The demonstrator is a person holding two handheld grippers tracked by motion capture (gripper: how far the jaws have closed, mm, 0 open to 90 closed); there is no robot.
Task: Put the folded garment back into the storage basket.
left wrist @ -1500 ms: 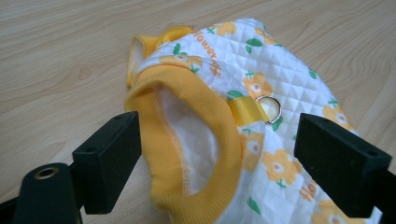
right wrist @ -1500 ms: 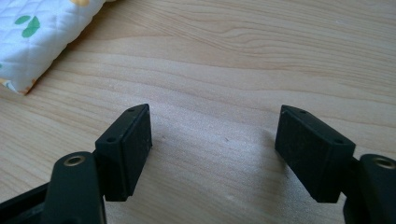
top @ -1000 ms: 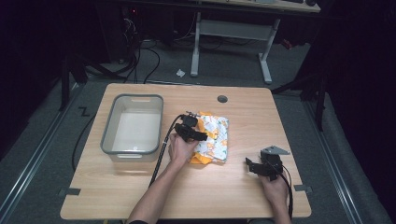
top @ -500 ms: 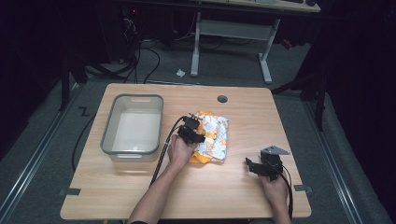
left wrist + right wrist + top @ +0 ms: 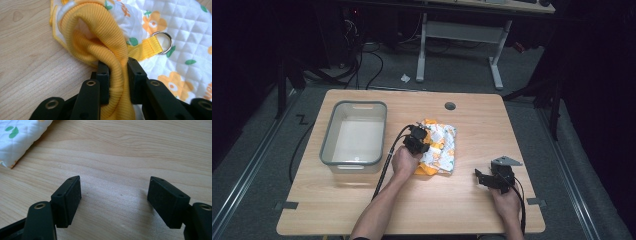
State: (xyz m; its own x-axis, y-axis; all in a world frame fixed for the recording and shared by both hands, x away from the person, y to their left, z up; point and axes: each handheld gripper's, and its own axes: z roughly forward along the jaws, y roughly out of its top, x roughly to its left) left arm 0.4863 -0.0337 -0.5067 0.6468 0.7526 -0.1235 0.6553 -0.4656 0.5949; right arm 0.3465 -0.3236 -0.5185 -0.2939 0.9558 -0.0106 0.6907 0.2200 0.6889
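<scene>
The left gripper [image 5: 115, 75] has just closed on the quilted cloth's yellow ribbed cuff [image 5: 105, 37]; the right gripper [image 5: 113, 202] rests wide open over bare tabletop [image 5: 125, 150].

You see the table [image 5: 362, 210] evenly lit from overhead in the high view, with the surrounding room falling into near black. Both gripper views are bright and sharp up close, with soft shadows; no glare.

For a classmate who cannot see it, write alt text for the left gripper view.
The left gripper is shut on a yellow ribbed cuff of a white quilted garment printed with orange flowers, lying on a wooden table. A metal ring hangs from a yellow strap beside it.
</scene>
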